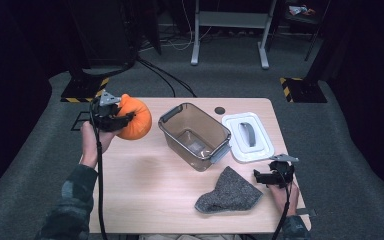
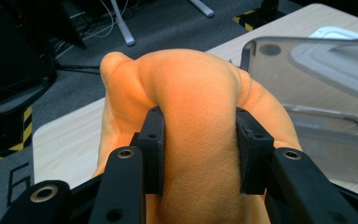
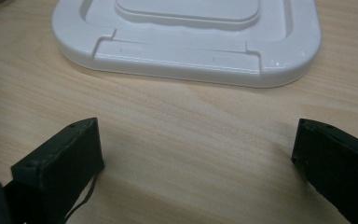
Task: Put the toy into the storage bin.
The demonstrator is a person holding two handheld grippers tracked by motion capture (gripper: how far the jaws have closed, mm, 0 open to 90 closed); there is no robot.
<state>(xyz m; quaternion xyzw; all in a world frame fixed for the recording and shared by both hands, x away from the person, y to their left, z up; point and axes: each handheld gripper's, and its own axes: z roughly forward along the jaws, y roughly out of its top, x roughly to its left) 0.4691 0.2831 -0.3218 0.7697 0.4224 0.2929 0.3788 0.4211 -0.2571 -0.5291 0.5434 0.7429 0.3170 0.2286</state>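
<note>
While the left gripper (image 1: 116,118) clamps the orange plush pumpkin (image 1: 136,118) above the table's left edge, the carry is under way, calling for a swing over the clear bin (image 1: 195,135); the right gripper (image 1: 271,176) rests, jaws apart.

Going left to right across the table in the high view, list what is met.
Left tongs shut on the orange plush pumpkin → clear plastic bin → white lid → right tongs, open. The grey sock lies nearer, below the bin and lid, so it is left out of the order.
</note>
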